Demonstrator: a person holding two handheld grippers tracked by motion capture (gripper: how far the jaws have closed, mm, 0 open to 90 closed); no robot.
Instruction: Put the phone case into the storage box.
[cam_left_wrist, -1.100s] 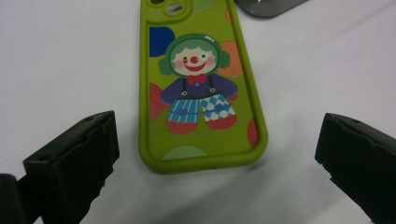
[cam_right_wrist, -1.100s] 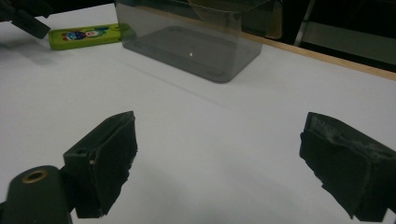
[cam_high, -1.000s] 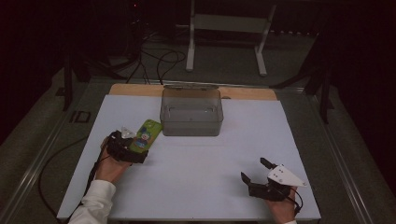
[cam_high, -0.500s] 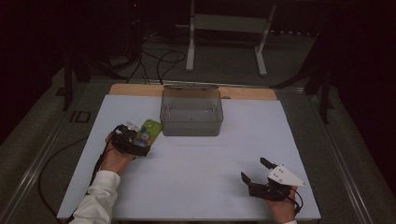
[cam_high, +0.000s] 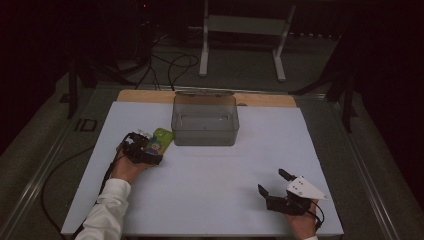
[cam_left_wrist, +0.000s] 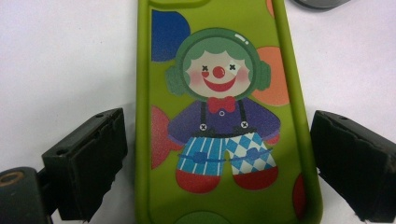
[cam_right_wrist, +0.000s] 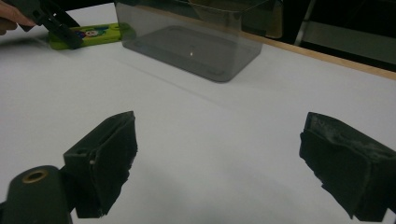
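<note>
The left gripper (cam_left_wrist: 219, 163) had just been closing around the green phone case (cam_left_wrist: 224, 116) — pads not yet touching — which lay flat beside the clear bin (cam_high: 205, 120); the right gripper (cam_right_wrist: 219, 163) stood spread.

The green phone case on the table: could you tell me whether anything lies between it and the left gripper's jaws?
Nothing visible does. The left gripper straddles the green phone case, one jaw at each long edge with slim gaps of white table; the jaws have just been closing.
</note>
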